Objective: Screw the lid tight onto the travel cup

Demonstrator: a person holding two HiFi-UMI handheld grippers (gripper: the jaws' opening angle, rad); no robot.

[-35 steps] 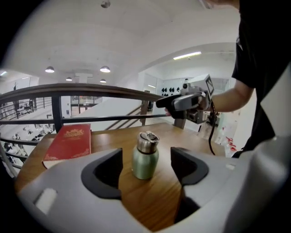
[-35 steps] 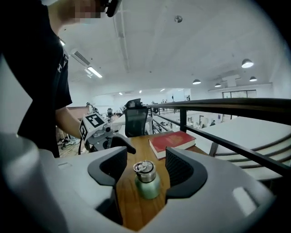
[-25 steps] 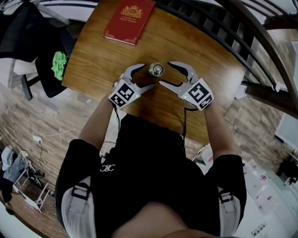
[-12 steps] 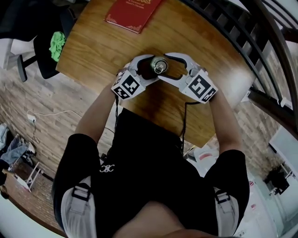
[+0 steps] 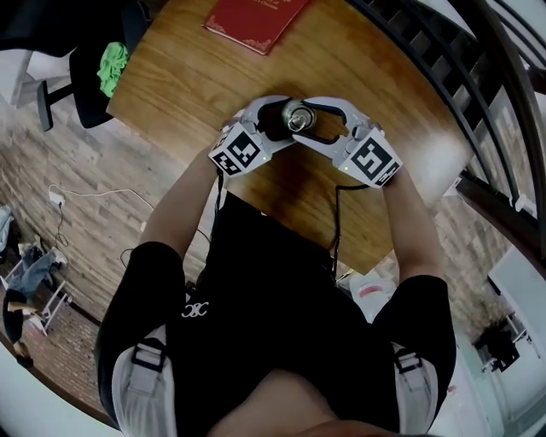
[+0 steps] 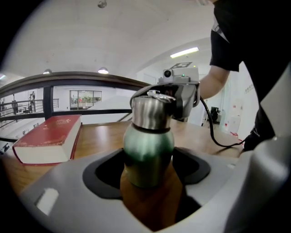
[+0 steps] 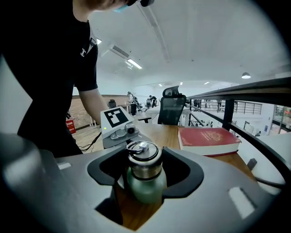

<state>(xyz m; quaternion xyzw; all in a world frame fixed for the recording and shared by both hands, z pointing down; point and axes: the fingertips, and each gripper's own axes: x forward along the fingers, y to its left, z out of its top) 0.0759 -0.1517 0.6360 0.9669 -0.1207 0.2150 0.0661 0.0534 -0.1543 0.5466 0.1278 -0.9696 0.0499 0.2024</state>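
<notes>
A green travel cup [image 5: 296,118] with a steel lid [image 7: 143,157] stands upright on the wooden table [image 5: 188,77]. My left gripper [image 5: 286,121] reaches in from the left, and its jaws flank the green body [image 6: 148,150] low down, with dark gaps at both sides. From the right, my right gripper [image 5: 307,121] surrounds the lid and shoulder. Its jaws are closing, and its pads [image 7: 182,170] stand off the lid. Each gripper shows in the other's view: the right gripper's body [image 6: 179,91] sits behind the cup, the left gripper's marker cube [image 7: 119,123] beyond it.
A red book [image 5: 256,19] lies at the table's far side, also in the left gripper view [image 6: 47,139]. A dark railing [image 5: 444,77] curves round the right. A chair with a green cloth [image 5: 111,70] stands left of the table. The near table edge [image 5: 281,222] is close to the person's body.
Both grippers have come forward from either side of the cup and now enclose it. The cup has not moved.
</notes>
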